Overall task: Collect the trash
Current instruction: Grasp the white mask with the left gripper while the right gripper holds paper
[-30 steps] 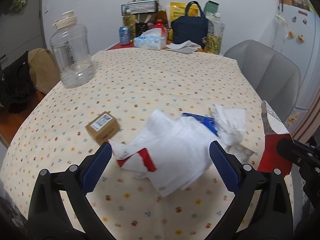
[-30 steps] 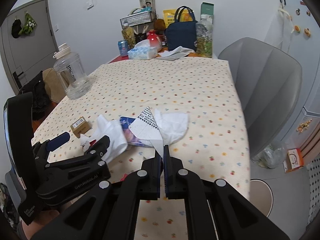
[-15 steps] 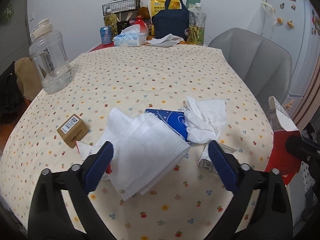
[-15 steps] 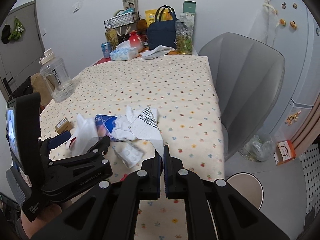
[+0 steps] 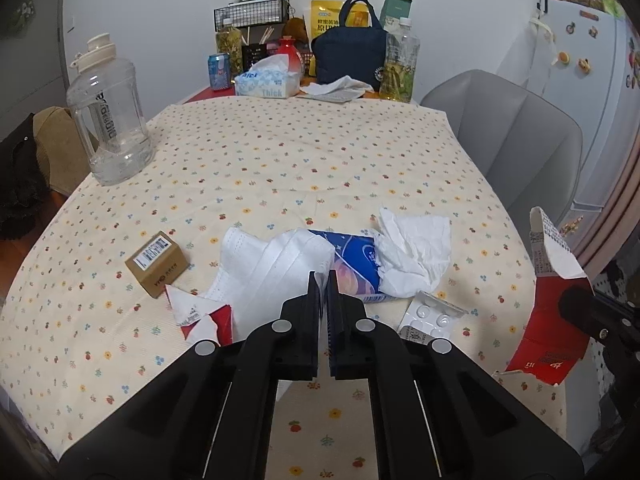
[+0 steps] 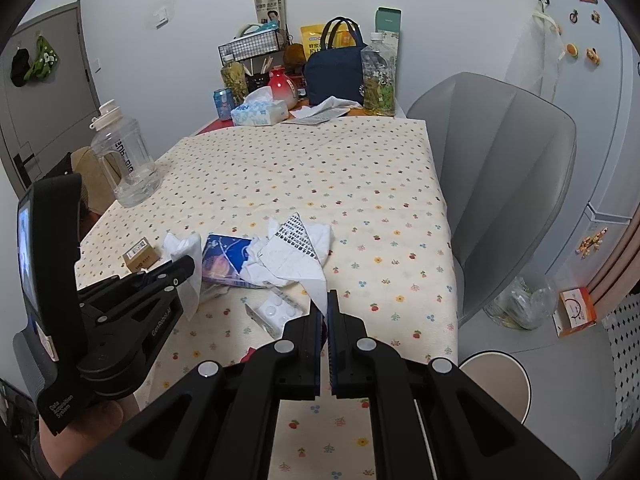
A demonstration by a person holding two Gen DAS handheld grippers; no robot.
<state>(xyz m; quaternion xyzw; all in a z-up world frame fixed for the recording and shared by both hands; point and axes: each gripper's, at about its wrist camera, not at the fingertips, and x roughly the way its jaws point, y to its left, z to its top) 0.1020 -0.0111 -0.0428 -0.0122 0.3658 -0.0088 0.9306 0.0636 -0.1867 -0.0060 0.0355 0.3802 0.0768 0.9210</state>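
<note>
Trash lies on the flowered tablecloth (image 5: 280,160). My left gripper (image 5: 324,280) is shut on a white face mask (image 5: 272,272); it also shows in the right wrist view (image 6: 188,268). My right gripper (image 6: 324,300) is shut on a torn red and white carton (image 6: 296,252), seen at the table's right edge in the left wrist view (image 5: 552,304). A blue wrapper (image 5: 356,260), a crumpled tissue (image 5: 412,252), a pill blister (image 5: 432,316), a red-white scrap (image 5: 200,316) and a small brown box (image 5: 158,262) lie nearby.
A big clear water jug (image 5: 108,112) stands at the left. A tissue box (image 5: 268,80), navy bag (image 5: 348,52), bottles and a can crowd the far end. A grey chair (image 6: 504,168) is at the right, with a round bin (image 6: 496,384) on the floor.
My left gripper has closed from wide open onto the face mask. The right gripper has stayed shut on the carton.
</note>
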